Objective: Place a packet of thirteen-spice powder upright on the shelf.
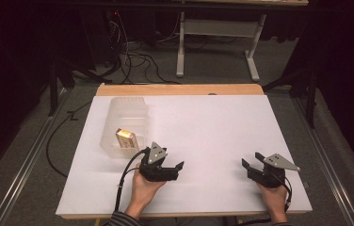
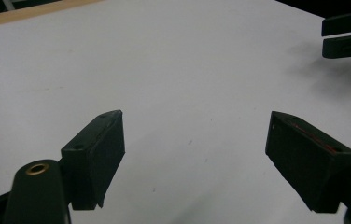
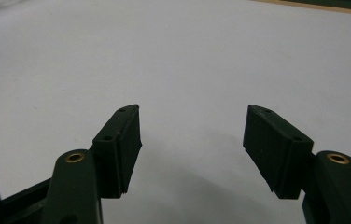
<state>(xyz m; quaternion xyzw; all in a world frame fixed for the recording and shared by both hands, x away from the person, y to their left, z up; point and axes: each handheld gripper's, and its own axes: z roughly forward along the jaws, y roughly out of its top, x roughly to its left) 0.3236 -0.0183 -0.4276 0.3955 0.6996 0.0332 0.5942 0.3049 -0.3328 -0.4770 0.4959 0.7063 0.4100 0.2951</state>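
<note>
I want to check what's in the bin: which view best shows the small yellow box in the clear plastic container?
The high view: the small yellow box lies inside the clear plastic container at the table's left. Both gripper views look across the white table sheet instead, so neither helps with the box.

Left black two-jaw tongs (image 1: 177,165) gripped in the person's left hand (image 1: 143,187), low over the white bench (image 1: 213,127), jaws spread wide and pointing toward the right. Grey three-cornered plate (image 1: 155,153) on top, black cable (image 1: 124,179) trailing back beside a striped sleeve (image 1: 121,220). In the left gripper view, same tongs (image 2: 194,140) gaping, nothing between the jaws. Right black two-jaw tongs (image 1: 250,165) held in the right hand (image 1: 274,200), jaws parted and pointing left, toward the other pair but well apart from it. In the right gripper view, tongs (image 3: 192,130) likewise parted and empty.
</note>
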